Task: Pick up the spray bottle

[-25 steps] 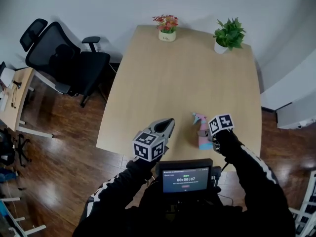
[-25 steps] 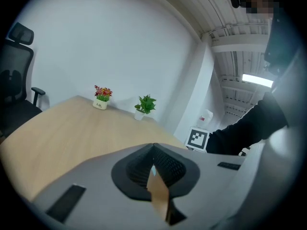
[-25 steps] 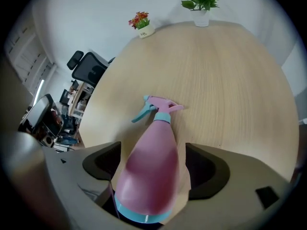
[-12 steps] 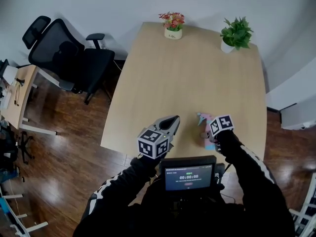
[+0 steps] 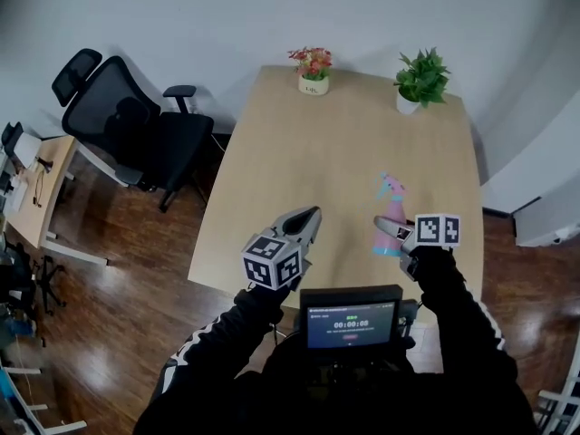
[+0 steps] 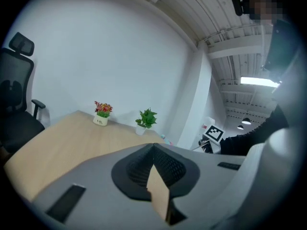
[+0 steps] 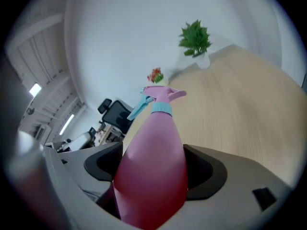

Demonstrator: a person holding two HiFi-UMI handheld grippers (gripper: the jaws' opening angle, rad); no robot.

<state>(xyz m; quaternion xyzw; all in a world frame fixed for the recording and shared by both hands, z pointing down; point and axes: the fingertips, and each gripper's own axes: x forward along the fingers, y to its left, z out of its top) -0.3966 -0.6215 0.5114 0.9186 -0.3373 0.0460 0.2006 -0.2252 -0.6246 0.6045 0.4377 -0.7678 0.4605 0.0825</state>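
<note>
The pink spray bottle [image 5: 391, 214] with a light-blue trigger and collar is off the table, tilted with its nozzle away from me. My right gripper [image 5: 395, 236] is shut on its lower body, and its jaws have just been closing on it. In the right gripper view the spray bottle [image 7: 154, 162] fills the space between both dark pads, its head pointing toward the far wall. My left gripper [image 5: 311, 217] hovers over the table's near left part, jaws together with nothing in them. In the left gripper view the left gripper [image 6: 156, 166] shows its pads meeting.
The light wooden table [image 5: 344, 143] carries a small flower pot [image 5: 311, 66] and a green potted plant [image 5: 420, 78] at its far edge. A black office chair [image 5: 127, 120] stands to the left. A small screen [image 5: 352, 320] sits at my chest.
The right gripper has risen with the spray bottle, lifting it off the table and tipping it forward. The left gripper has come up a little.
</note>
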